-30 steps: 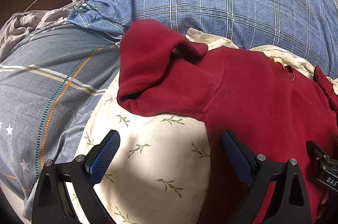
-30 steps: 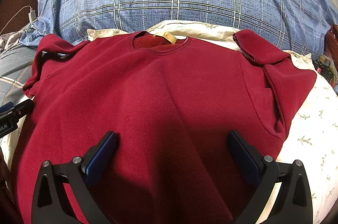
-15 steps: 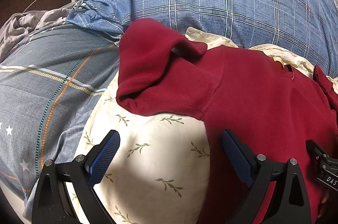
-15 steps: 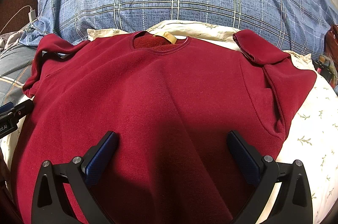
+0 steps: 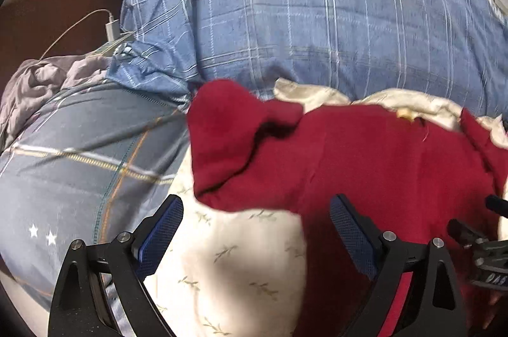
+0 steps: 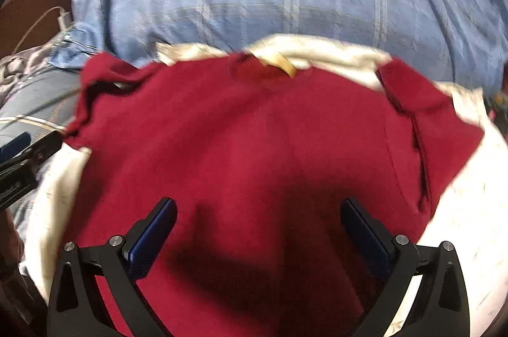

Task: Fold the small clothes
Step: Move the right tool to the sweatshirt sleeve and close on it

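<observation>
A dark red sweatshirt lies spread face up on a cream leaf-print cloth, neck opening and tan label at the far side. Its left sleeve is crumpled and folded back, and its right sleeve is folded inward. My left gripper is open, hovering over the cloth and the sweatshirt's left edge, below that sleeve. My right gripper is open above the middle of the sweatshirt's body, holding nothing. The right wrist view is motion-blurred.
A blue plaid pillow with a round emblem lies behind the sweatshirt. A grey-blue striped duvet is at the left. A white charger and cable and crumpled grey fabric sit far left. The other gripper shows at the view edges.
Both grippers have pulled back and risen a little, so the sweatshirt and pillow sit lower and smaller in view. The sweatshirt has not moved. Both stay open.
</observation>
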Tool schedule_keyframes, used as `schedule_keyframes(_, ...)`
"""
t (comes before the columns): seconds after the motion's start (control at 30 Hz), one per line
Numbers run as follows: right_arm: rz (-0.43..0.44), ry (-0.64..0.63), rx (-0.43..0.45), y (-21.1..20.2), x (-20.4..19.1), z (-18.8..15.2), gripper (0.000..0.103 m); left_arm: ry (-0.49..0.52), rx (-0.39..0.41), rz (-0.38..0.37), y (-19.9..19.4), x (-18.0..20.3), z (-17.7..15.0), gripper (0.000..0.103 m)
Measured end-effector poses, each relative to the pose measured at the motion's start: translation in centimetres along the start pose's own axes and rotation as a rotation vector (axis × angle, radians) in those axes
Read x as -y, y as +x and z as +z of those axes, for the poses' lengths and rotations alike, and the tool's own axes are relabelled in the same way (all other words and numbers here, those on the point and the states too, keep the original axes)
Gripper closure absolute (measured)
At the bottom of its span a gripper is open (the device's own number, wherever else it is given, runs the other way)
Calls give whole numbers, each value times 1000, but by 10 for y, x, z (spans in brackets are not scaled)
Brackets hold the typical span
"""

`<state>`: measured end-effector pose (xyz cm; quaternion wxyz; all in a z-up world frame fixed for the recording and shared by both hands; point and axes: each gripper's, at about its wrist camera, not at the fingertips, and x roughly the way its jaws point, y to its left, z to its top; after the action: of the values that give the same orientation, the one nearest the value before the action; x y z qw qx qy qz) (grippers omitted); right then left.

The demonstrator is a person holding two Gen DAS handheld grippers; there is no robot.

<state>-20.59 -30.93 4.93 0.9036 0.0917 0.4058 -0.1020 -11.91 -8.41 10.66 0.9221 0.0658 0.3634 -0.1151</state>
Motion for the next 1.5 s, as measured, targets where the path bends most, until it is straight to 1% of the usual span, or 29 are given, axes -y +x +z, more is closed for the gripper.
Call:
schedule_keyframes(0.07,30,-4,32,-7,-5,14,1,-52,12,-51,-4,-1,9,9)
schedule_keyframes(0.1,38,-4,48,-11,-8,23,1,-71,25,-55,-5,-1,13,9)
schedule_keyframes(0.13,55,9,55,-14,-7,30,1,-73,32,-53,-5,-1,14,9)
schedule_keyframes(0.23,66,15,72,-16,-15,46,1,-57,45,-36,1,0,13,9)
schedule_keyframes(0.3,54,1,84,-15,-23,51,1,-62,53,-37,6,0,9,9)
schedule_keyframes(0.43,9,-32,59,1,-35,54,1,-68,40,-48,23,-3,3,9)
schedule_keyframes(0.6,4,-22,19,17,-39,60,1,-45,48,-34,32,-9,1,9)
schedule_keyframes(0.7,33,16,-10,27,-40,66,1,-30,34,-13,39,-13,1,9)
schedule_keyframes(0.73,57,26,-19,31,-41,68,2,-29,28,2,42,-16,2,9)
schedule_keyframes(0.77,88,29,-31,36,-45,71,7,-36,25,24,45,-21,2,9)
schedule_keyframes(0.8,108,24,-44,41,-48,75,14,-51,22,43,47,-27,2,9)
schedule_keyframes(0.83,128,14,-58,47,-53,80,18,-66,16,52,50,-31,2,9)
schedule_keyframes(0.9,170,-7,-81,59,-65,91,32,-106,-7,64,56,-40,3,9)
schedule_keyframes(0.93,183,-13,-85,64,-70,95,35,-128,-18,72,61,-46,4,9)
schedule_keyframes(0.97,193,-18,-87,70,-76,100,41,-144,-25,82,64,-50,5,9)
schedule_keyframes(1.13,275,30,-131,105,-95,124,42,-198,-59,111,84,-62,11,9)
schedule_keyframes(1.23,322,125,-174,133,-95,134,39,-214,-79,119,93,-66,13,9)
schedule_keyframes(1.3,336,172,-213,154,-95,138,39,-219,-93,122,99,-67,14,9)
schedule_keyframes(1.37,331,184,-235,170,-98,138,39,-222,-99,120,101,-70,15,9)
schedule_keyframes(1.5,326,178,-210,184,-106,147,39,-236,-95,119,106,-73,19,9)
